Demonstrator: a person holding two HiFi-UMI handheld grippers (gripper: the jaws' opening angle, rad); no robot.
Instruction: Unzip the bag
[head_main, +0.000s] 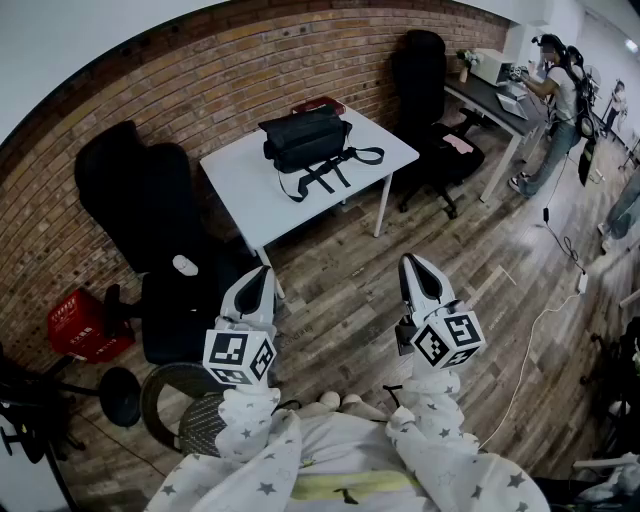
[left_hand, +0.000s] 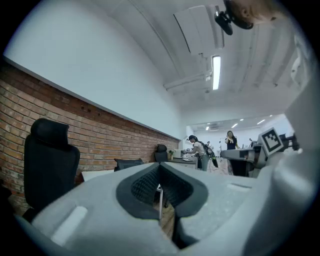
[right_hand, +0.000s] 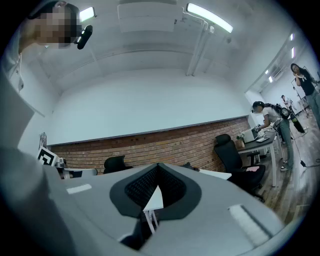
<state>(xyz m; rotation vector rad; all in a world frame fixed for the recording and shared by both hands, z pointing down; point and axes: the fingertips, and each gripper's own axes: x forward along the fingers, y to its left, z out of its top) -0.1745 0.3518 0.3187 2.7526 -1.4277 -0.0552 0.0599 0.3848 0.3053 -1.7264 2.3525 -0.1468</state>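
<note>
Head view: black bag (head_main: 305, 138) lies on the white table (head_main: 240, 178), well apart from left gripper (head_main: 262, 274) and right gripper (head_main: 412, 264), both over the wooden floor (head_main: 345, 300).
Left gripper view: jaws together, empty.
Right gripper view: jaws together, empty.

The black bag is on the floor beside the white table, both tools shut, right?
No: the head view shows the black bag on top of the white table instead. The left tool and right tool are shut.
</note>
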